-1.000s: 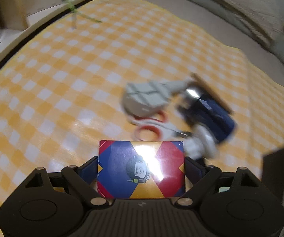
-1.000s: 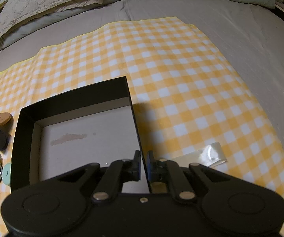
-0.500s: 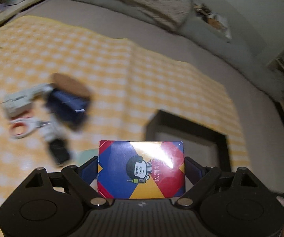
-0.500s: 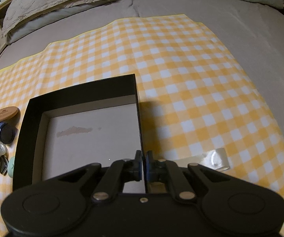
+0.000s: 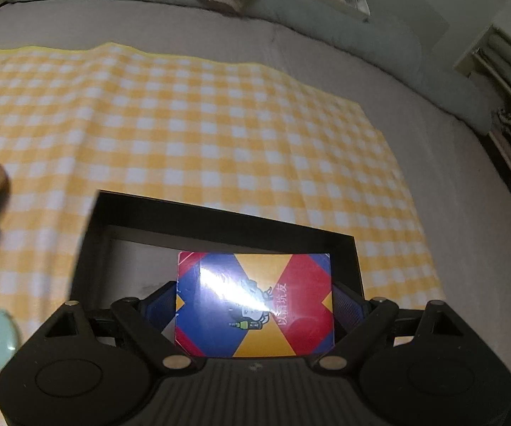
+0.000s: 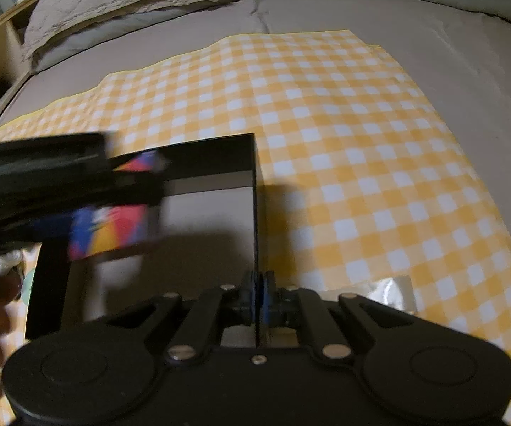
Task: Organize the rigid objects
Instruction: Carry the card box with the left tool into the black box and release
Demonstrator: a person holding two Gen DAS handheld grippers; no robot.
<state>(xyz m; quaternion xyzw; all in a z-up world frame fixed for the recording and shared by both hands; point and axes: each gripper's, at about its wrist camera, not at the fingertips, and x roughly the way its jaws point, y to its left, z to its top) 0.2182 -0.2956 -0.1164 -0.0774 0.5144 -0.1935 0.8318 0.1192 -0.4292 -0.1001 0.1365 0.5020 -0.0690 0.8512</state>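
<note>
Left tongs (image 5: pixel 254 305) clamped on card box (image 5: pixel 254 305), long axis crosswise, above open black tray (image 6: pixel 255 163); right tongs (image 6: pixel 257 300) pinch its wall

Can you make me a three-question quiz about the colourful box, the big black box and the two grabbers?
1. Where is the glossy red, blue and yellow card box?
A. Between the left gripper's pads, above the open black cardboard tray
B. On the pillow
C. Under the cloth

2. What colours is the checked cloth?
A. Green and black
B. Yellow and white
C. Pink and grey

3. What is the right gripper doing?
A. Standing wide open
B. Holding scissors
C. Pinching the tray's thin right wall

Answers: 1 A, both views show the box clamped over the tray. 2 B, its squares are yellow and white. 3 C, the wall runs between its closed pads.
</note>
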